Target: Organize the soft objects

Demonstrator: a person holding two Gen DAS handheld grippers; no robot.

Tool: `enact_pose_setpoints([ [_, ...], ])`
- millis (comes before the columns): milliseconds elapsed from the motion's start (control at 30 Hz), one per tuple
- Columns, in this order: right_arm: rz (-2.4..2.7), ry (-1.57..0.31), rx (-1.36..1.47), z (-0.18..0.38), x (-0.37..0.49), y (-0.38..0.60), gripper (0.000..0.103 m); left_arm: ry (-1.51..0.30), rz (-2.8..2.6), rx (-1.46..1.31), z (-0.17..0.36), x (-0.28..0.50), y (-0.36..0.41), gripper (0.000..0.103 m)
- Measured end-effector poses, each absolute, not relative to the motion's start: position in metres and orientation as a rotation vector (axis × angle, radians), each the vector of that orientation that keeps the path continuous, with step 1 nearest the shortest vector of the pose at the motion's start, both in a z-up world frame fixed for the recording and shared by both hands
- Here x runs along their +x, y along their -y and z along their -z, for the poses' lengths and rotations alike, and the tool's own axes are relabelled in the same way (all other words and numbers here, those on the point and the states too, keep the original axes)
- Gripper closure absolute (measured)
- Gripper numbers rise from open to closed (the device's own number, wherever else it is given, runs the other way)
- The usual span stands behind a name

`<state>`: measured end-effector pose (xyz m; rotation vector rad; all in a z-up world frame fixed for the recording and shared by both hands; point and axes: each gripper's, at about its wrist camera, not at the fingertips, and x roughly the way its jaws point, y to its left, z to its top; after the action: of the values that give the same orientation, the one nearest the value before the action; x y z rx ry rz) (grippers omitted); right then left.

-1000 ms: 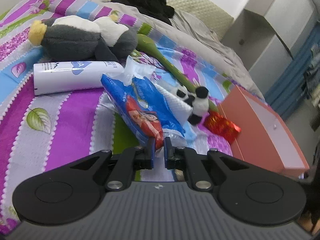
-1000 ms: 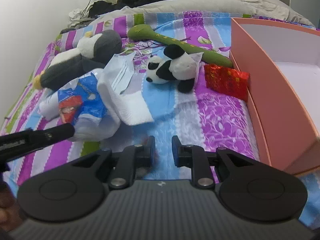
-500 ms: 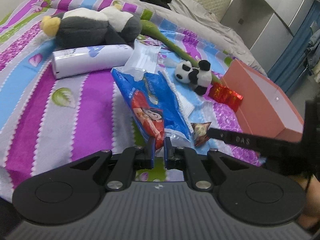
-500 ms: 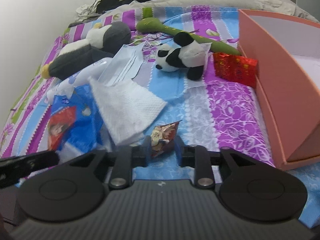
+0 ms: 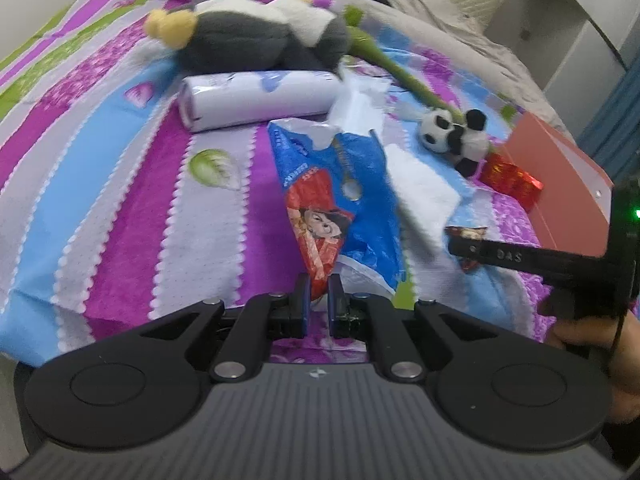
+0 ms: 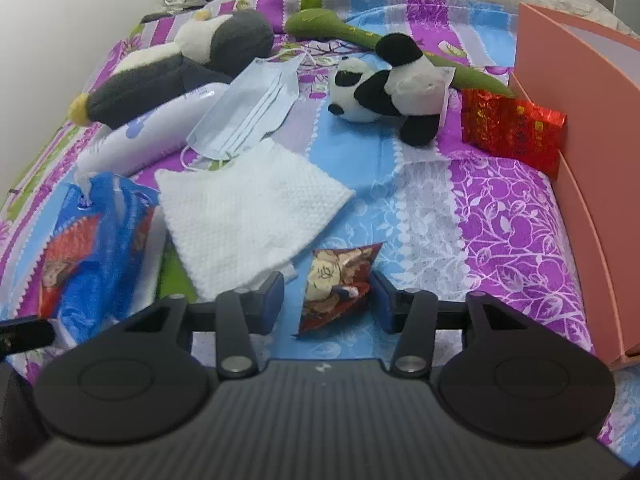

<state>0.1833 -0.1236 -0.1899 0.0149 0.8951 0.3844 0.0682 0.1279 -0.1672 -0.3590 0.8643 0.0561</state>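
Observation:
My left gripper point(image 5: 318, 300) is shut on the lower end of a blue plastic bag point(image 5: 340, 196) with a red cartoon figure, which lies stretched over the striped bedspread point(image 5: 120, 200). The right gripper point(image 6: 326, 300) hangs low over the bed with its jaws opening. A small red snack packet point(image 6: 338, 284) lies between them, and the left pad stands clear of it. A white knitted cloth point(image 6: 248, 216), a face mask point(image 6: 248, 112), a panda plush point(image 6: 384, 88) and a grey penguin plush point(image 6: 180, 68) lie beyond.
A pink open box point(image 6: 592, 160) stands at the right edge of the bed, with a red foil packet point(image 6: 512, 128) leaning on it. A white tube-shaped pack point(image 5: 256, 96) and a green plush stem point(image 6: 360, 36) lie further back. A hand point(image 5: 600, 344) holds the right gripper.
The left gripper has drawn the blue bag back toward the near edge of the bed. The right gripper has sunk over the small packet and its jaws have widened around it.

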Motion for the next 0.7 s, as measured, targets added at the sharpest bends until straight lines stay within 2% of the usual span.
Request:
enact_pose_setpoints([
  [67, -0.375, -0.901, -0.003, 0.192, 0.183, 0.122, 0.065, -0.869, -0.071, -0.365, 0.170, 0.069, -0.133, 0.093],
  [433, -0.328, -0.866, -0.036, 0.182, 0.172, 0.142, 0.067, -0.937, -0.076, -0.383, 0.183, 0.080, -0.145, 0.092],
  [500, -0.323, -0.865, -0.042, 0.181, 0.167, 0.147, 0.067, -0.926, -0.085, -0.393, 0.182, 0.079, -0.146, 0.086],
  [567, -0.315, -0.865, -0.046, 0.180, 0.163, 0.152, 0.067, -0.907, -0.093, -0.408, 0.179, 0.075, -0.148, 0.057],
  [600, -0.311, -0.866, -0.044, 0.180, 0.161, 0.154, 0.067, -0.891, -0.095, -0.414, 0.177, 0.072, -0.149, 0.054],
  [700, -0.307, -0.860, -0.046, 0.178, 0.154, 0.158, 0.067, -0.852, -0.088, -0.421, 0.168, 0.067, -0.149, 0.053],
])
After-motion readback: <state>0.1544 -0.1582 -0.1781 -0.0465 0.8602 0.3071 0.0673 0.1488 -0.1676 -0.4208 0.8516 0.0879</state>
